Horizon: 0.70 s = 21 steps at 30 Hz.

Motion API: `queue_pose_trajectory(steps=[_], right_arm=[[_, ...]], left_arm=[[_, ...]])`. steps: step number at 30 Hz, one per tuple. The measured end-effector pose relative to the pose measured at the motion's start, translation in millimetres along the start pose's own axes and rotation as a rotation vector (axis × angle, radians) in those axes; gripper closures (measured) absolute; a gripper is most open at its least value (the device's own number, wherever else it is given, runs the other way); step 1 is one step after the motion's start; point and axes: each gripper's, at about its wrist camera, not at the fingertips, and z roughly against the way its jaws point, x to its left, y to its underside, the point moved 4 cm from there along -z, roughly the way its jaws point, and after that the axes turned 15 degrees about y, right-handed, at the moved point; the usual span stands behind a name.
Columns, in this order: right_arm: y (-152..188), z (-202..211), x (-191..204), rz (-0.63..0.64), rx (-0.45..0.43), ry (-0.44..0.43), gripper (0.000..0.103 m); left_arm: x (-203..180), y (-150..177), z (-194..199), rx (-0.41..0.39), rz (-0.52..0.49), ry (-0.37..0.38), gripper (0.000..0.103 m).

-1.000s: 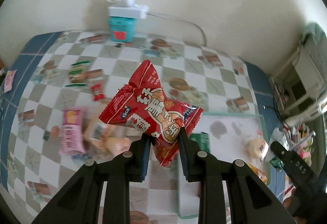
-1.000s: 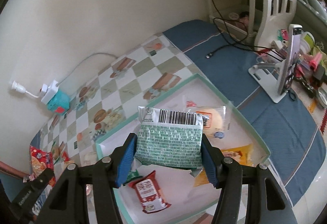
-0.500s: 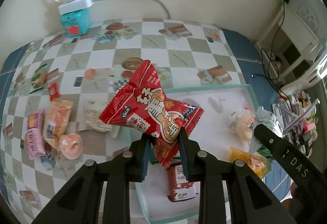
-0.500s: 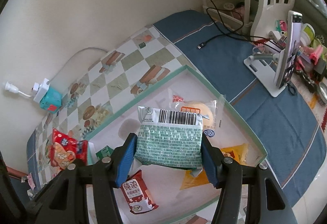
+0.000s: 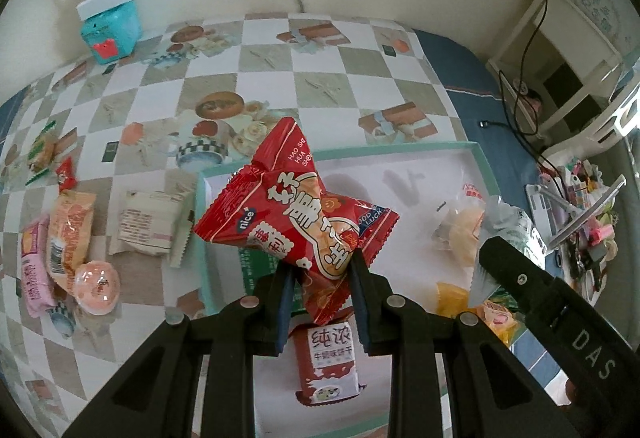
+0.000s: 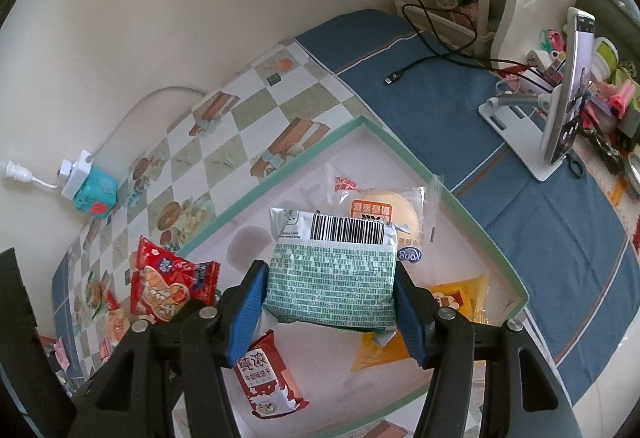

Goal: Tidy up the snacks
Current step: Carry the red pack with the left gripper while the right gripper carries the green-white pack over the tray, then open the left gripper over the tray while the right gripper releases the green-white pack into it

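The red snack bag (image 5: 294, 228) is puffed and shiny, printed with large white Chinese characters, "nice", "HAO SHI HUA SHENG" and "GOOD LUCK". The left gripper (image 5: 320, 270) pinches its lower corner, holding it in the air above the near left corner of the white tray (image 5: 486, 166) with a mint green rim. The right gripper (image 6: 330, 302) is clamped on a green-and-silver packet (image 6: 332, 278), barcode up, its small print too fine to read. It hangs over the tray, hiding part of a wrapped bun (image 6: 380, 210) and a yellow packet (image 6: 460, 296). A red milk-biscuit packet (image 6: 264, 378) lies below. More snacks (image 5: 68, 234) sit on the checked tablecloth (image 5: 280, 78).
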Motion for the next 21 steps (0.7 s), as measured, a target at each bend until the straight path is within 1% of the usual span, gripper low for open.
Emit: queue_pose_trajectory(steps=[7,9,10,11,16,18,19,20,21], right_arm=[[0.2,-1.8,-0.8,-0.004,0.01,0.007,0.039],[0.5,-2.2,-1.3,-0.005,0.012,0.01,0.039],[0.6,-2.4,-1.3,-0.004,0.013,0.01,0.039],[0.8,-2.8,-1.3,-0.003,0.014,0.011,0.039],[2.4,-6.1,1.0,0.01,0.024,0.019,0.038],[3.2,-8.4,1.0,0.008,0.029,0.027,0.037],[3.2,-9.7,1.1,0.011,0.032,0.037,0.034],[3.4,-10.9,1.0,0.016,0.032,0.05,0.03],[3.9,-11.8,0.7,0.018,0.033,0.06,0.028]], left_arm=[[-0.8,1.5,-2.9,0.013,-0.001,0.004,0.075],[2.3,1.3,-2.5,0.015,0.012,0.004,0.068],[4.4,1.4,-1.9,0.015,0.022,0.007,0.057],[5.8,1.4,-1.3,0.015,0.028,0.012,0.053],[14.5,0.5,4.4,0.007,0.054,0.004,0.052],[20.1,0.2,6.5,0.004,0.073,-0.004,0.046],[23.5,-0.1,7.3,0.002,0.082,-0.011,0.037],[26.6,-0.2,8.3,-0.002,0.088,-0.019,0.033],[30.0,-0.5,9.5,-0.007,0.094,-0.029,0.033]])
